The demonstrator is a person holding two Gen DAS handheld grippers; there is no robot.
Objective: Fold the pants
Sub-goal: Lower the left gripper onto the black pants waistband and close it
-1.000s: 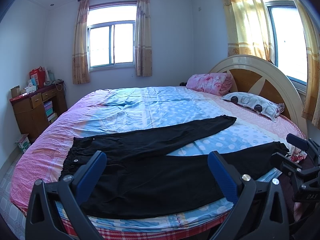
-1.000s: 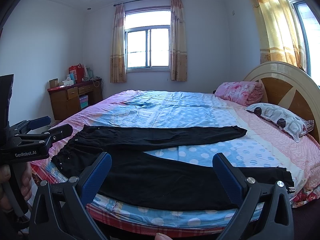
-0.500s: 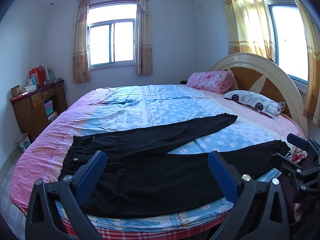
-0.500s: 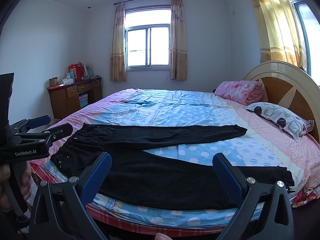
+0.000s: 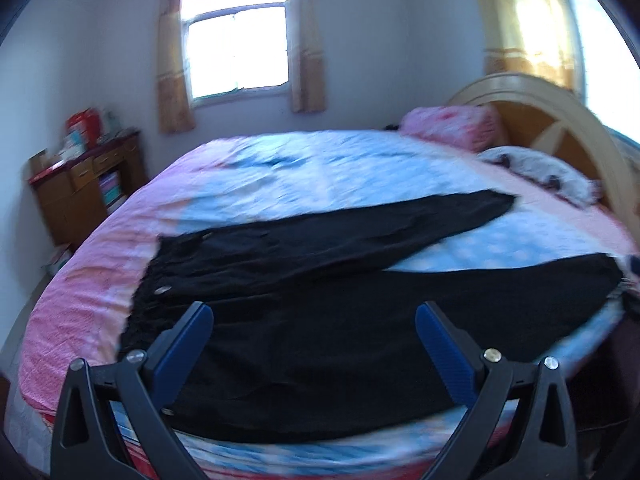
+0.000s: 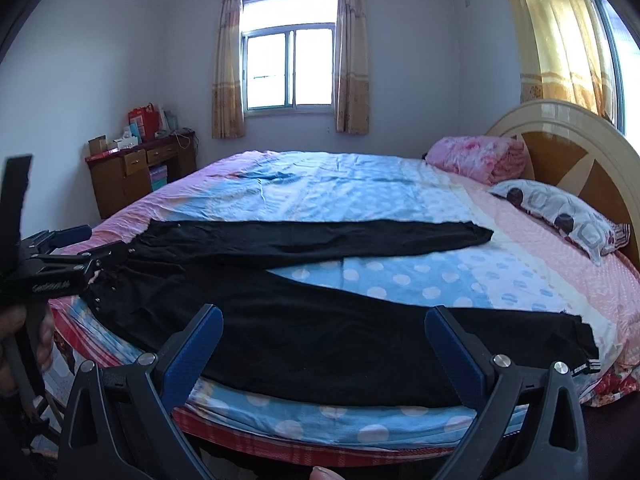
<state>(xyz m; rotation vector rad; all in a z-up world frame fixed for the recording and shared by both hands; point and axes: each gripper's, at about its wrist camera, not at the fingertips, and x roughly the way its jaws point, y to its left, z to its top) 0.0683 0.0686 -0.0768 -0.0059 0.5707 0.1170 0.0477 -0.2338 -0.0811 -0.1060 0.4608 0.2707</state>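
- The black pants [image 6: 288, 300] lie flat on the bed [image 6: 360, 200], close to its near edge, waistband to the left and both legs running out to the right.
- The two legs are spread in a V: the far leg [image 6: 320, 236] reaches toward the pillows, the near leg [image 6: 400, 344] follows the near edge of the bed, with polka-dot sheet showing between them.
- The cuff of the near leg [image 6: 586, 344] sits at the right side of the bed, close to the edge.
- My right hand-held gripper [image 6: 324, 336] hangs over the near leg with its blue pads wide apart and nothing between them; it is not touching the cloth.
- My left hand-held gripper [image 5: 314, 332] is likewise spread wide and empty, above the hip part of the pants [image 5: 320, 320]; that view is blurred.
- In the right wrist view the left hand-held gripper [image 6: 60, 256] shows at the left edge, near the waistband, held by my hand [image 6: 24, 344].
- A patterned pillow [image 6: 568, 216] and a folded pink quilt [image 6: 480, 158] lie on the far right by the wooden headboard [image 6: 580, 152].
- A wooden desk [image 6: 136, 172] with boxes and a red bag stands on the far left, under a curtained window [image 6: 290, 68].
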